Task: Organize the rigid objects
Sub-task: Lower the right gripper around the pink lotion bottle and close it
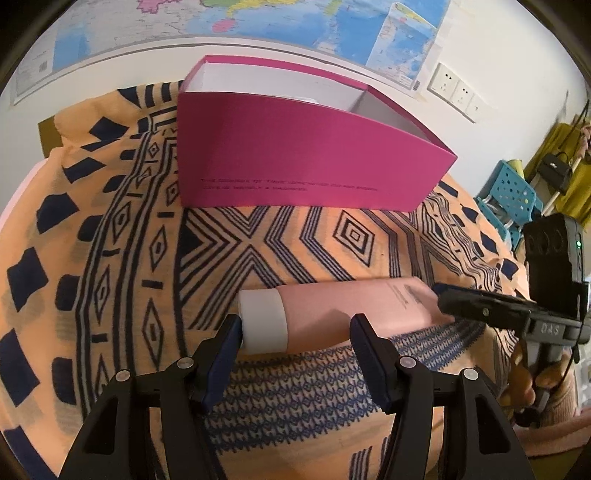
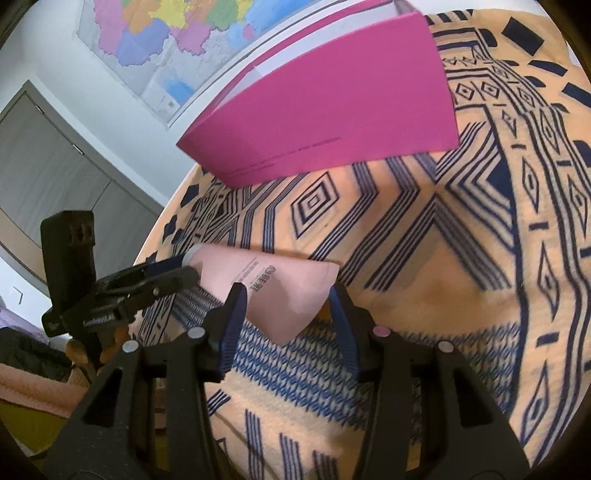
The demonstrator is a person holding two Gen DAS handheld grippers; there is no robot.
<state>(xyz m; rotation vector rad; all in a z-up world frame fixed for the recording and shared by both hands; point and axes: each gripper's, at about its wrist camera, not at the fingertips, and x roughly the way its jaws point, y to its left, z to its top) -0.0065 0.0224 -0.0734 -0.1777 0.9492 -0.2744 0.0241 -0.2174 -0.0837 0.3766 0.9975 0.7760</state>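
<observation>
A pink tube with a white cap hangs just above the patterned cloth, spanning both grippers. My left gripper holds its cap end: the left pad meets the cap and the right finger presses the body. In the right wrist view my right gripper is shut across the tube's flat crimped end. That gripper shows at the tube's far end in the left wrist view. The left gripper shows at the left of the right wrist view, hiding the cap. An open magenta box stands behind.
An orange cloth with dark blue patterns covers the round table. A map hangs on the wall behind the box. A blue perforated crate and wall sockets sit to the right. A hand grips the right tool's handle.
</observation>
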